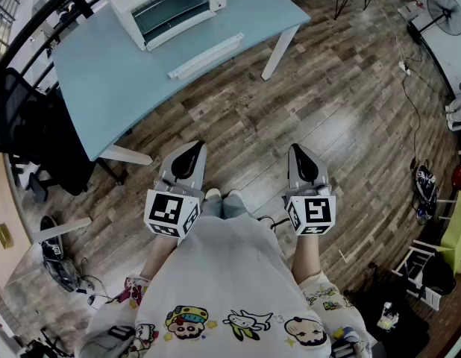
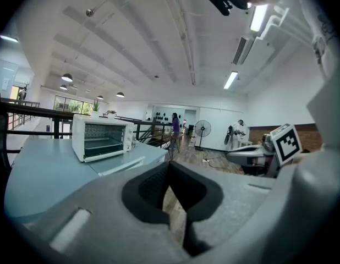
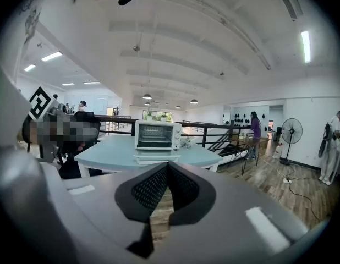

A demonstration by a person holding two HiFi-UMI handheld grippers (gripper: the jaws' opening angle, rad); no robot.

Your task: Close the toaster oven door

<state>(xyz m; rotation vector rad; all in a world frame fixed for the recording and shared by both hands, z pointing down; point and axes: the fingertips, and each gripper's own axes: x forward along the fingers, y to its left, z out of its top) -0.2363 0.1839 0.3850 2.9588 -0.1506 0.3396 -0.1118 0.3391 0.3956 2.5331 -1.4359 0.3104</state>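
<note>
My left tool and right tool, both pressed together, empty, face the toaster oven at eleven o'clock, its door seemingly open.

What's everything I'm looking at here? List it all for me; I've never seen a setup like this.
toaster oven: one, white, at the far end of the table
door: one, white-framed, folded down open in front of the oven
table: one, light blue top with white legs, ahead of the person
chair: one, black, at the table's left side
fan: one, black, standing far right
person in purple: one, far across the room by the railing
floor: brown wood planks, all around
shirt: one, white with cartoon prints, on the person
left gripper: one, grey, jaws together, empty
right gripper: one, grey, jaws together, empty
</note>
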